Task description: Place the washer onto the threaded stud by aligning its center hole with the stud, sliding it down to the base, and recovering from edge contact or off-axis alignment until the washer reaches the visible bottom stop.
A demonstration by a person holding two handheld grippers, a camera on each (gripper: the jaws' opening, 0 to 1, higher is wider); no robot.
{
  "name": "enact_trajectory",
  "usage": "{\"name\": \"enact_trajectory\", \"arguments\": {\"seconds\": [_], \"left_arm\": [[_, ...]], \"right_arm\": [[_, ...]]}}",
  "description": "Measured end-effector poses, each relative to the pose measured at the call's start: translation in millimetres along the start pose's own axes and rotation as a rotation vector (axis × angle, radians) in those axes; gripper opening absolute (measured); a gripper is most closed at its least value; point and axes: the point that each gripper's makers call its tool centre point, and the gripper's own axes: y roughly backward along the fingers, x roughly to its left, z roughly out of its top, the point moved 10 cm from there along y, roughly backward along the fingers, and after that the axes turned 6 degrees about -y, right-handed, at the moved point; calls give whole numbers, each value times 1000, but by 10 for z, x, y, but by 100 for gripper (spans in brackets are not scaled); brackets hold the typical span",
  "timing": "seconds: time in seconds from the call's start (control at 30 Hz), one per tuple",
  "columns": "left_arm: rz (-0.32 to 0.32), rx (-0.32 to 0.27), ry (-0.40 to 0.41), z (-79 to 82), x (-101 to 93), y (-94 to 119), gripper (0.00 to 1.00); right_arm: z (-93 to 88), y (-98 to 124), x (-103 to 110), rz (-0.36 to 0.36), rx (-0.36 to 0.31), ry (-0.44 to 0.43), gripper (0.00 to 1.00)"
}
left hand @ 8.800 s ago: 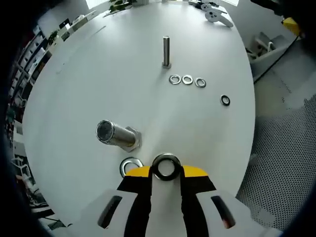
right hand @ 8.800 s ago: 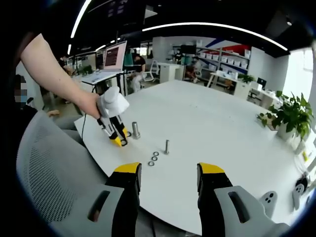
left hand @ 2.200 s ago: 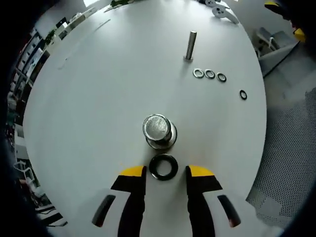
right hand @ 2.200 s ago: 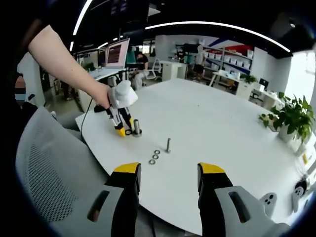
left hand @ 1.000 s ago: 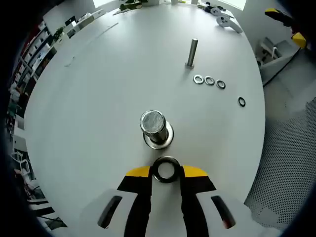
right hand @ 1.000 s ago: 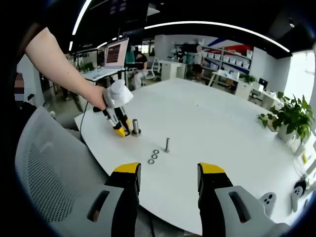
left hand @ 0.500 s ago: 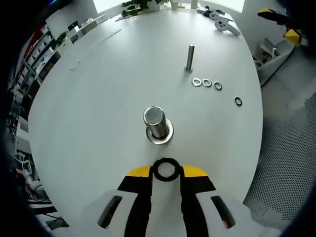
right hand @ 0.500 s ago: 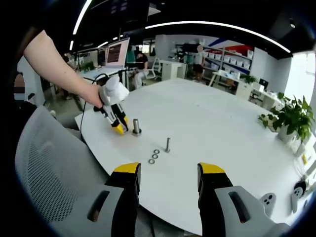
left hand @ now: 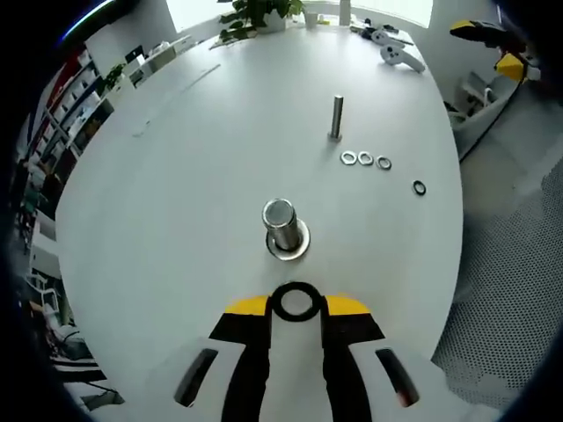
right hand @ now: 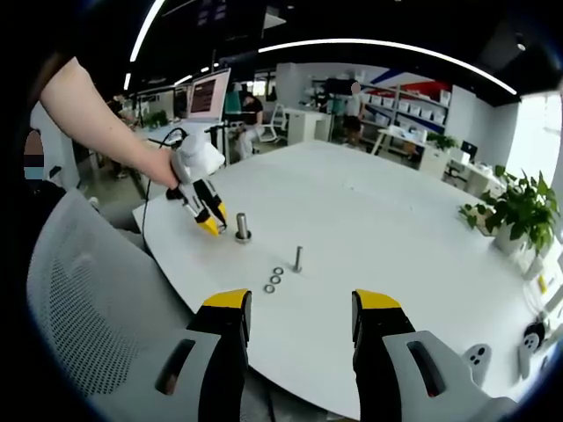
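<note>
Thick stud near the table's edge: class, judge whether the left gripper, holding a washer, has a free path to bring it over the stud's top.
Probably yes. The left gripper holds the black washer just short of the thick stud, with bare table between them. The small washers lie well aside.

Left tongs clamp black washer, near thick stud; three loose washers beyond.

The table is plain white. The washer is black, gripped between yellow-tipped black jaws of the left gripper with white housing. The threaded stud is shiny silver; three small rings are silver, one ring black. The chair is grey mesh
</note>
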Motion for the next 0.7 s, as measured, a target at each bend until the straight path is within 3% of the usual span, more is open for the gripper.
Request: {"name": "enact_trajectory", "arguments": {"seconds": [0.23,0.47,0.7], "left_arm": [[13,-46,-18,68,-17,125,19],[31,-72,-101,161,-43,263,19],[40,-96,-107,301,24,335,19]], "right_arm": [[-3,-1,-4,-1,2,0,48],[-4,-3,-1,1,3,2,48],[0,-1,8,0,2,9,48]]}}
